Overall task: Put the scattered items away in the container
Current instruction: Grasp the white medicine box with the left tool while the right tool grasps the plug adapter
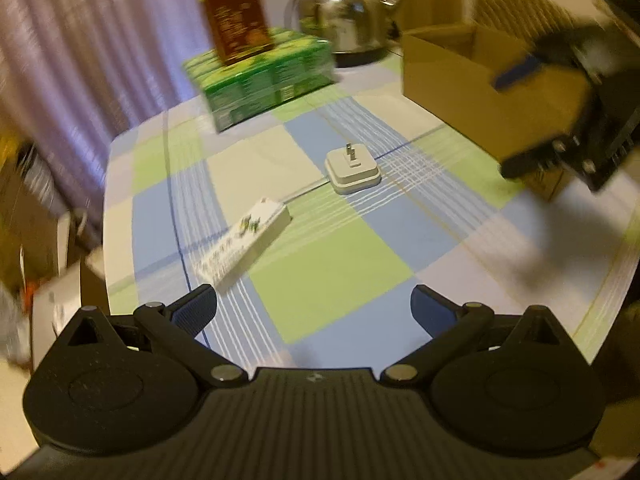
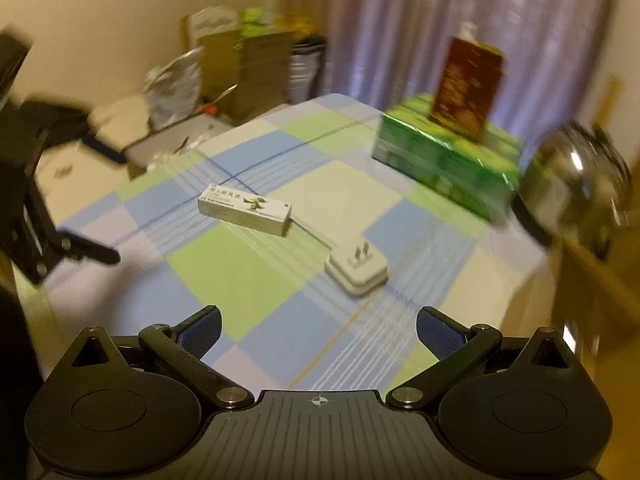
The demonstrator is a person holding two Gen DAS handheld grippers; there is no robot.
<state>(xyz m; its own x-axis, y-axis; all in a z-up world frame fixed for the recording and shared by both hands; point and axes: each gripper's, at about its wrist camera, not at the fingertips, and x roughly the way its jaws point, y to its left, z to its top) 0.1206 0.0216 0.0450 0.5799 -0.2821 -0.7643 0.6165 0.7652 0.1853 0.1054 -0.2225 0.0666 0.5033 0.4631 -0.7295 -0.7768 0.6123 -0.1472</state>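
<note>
Checked cloth: pale blue, green and cream squares cover the surface [image 1: 332, 264], which carries everything listed below.
White charger: a square white plug adapter [image 1: 353, 171] with its metal prongs pointing up sits near the middle of the cloth, and serves as the landmark for the rest.
White carton: a long white cardboard box [image 1: 244, 242] printed with small green figures lies flat, near the charger, on the side away from the brown box (a thin dark line on the cloth runs between the two).
Container: an open brown cardboard box [image 1: 452, 76] stands at the surface edge beyond the charger, on its right in the left wrist view; what is inside is hidden.
Green pack: a shiny green wrapped bundle [image 2: 448, 160] rests well beyond the charger, with a dark red-brown upright carton [image 2: 466, 88] standing on top.
Kettle: a polished steel kettle [image 1: 344, 12] sits behind the green pack, just beside the brown box.
Left tool: the left tool [image 1: 314, 312] hangs above the cloth on the near side of the white carton, blue-padded fingers spread wide, nothing between them.
Right tool: the right tool [image 2: 318, 328] hovers over the cloth on the near side of the charger, fingers likewise wide apart and empty.
Background: lilac curtains [image 2: 400, 20] hang behind the surface; much is blurred.
</note>
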